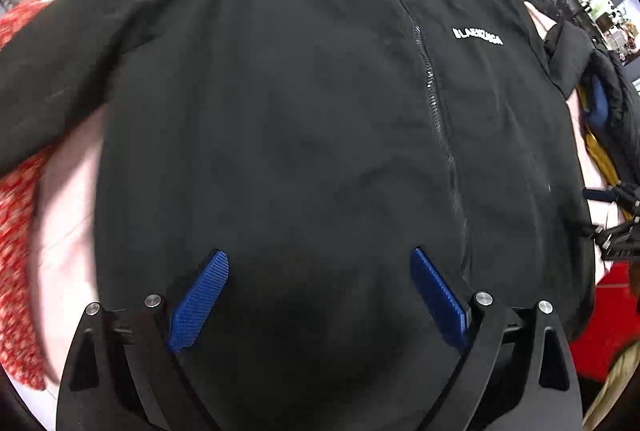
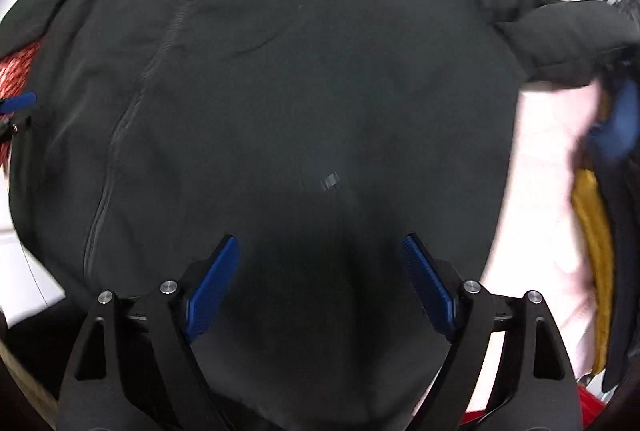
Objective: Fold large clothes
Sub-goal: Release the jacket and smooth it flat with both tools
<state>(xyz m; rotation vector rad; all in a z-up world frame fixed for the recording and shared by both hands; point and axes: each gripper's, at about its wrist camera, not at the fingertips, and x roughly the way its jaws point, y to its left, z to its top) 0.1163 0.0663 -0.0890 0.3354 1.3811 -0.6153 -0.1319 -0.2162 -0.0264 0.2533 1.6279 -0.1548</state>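
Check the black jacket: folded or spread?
Spread. The jacket lies flat, front up, zipper closed, both sleeves out sideways; no fold visible.

jacket (image 1: 304, 119) flat on sheet (image 1: 68, 231), clothes pile (image 1: 600, 119) beside

Jacket (image 1: 300, 103): black, black zip, white lettering (image 1: 478, 37) on chest. Surface under it (image 1: 68, 231): pale pink. Cloth at its left edge (image 1: 16, 215): red with white flecks. Garments at its right edge: mustard yellow (image 2: 596, 251), dark navy (image 2: 620, 123). Gripper pads (image 1: 200, 299): blue, fine cross-hatch; arms black.
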